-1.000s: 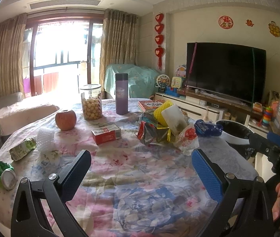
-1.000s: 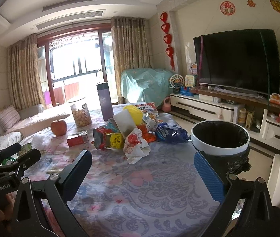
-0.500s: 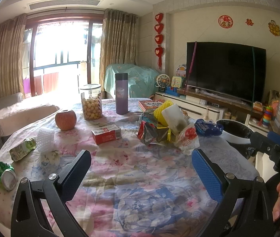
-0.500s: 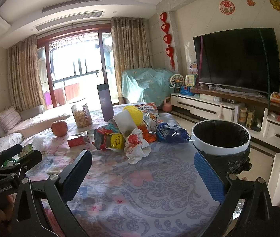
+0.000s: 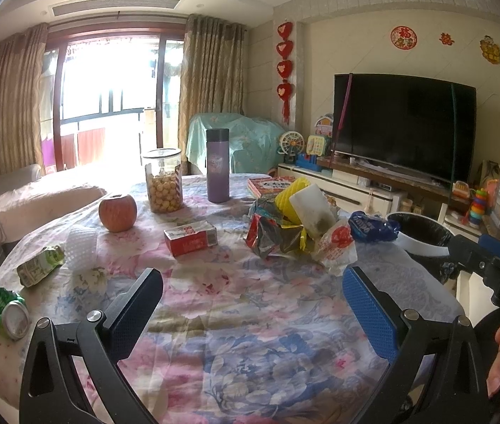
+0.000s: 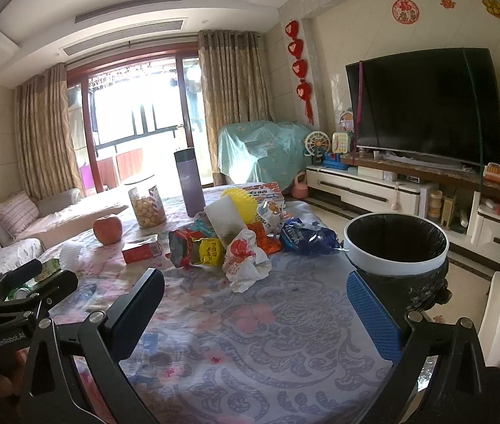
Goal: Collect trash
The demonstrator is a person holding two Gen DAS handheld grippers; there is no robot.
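Both the left gripper [image 5: 251, 309] and the right gripper [image 6: 255, 312] hover above the near desk [image 6: 250, 335] with jaws spread wide, gripping nothing. The heap of wrappers [image 6: 236, 243] lies mid-desk, just left of the black-lined bin [image 6: 396, 258] at the right edge.

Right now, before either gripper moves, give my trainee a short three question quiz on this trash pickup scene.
1. True or false: the left gripper holds a wrapper.
2. Which stands nearest the trash bin? A apple B blue snack bag C purple bottle
3. Fill in: the crushed green can lies near the table's ____ edge in the left wrist view.

Key: 1 false, its fingers are open and empty. 2 B. 3 left.
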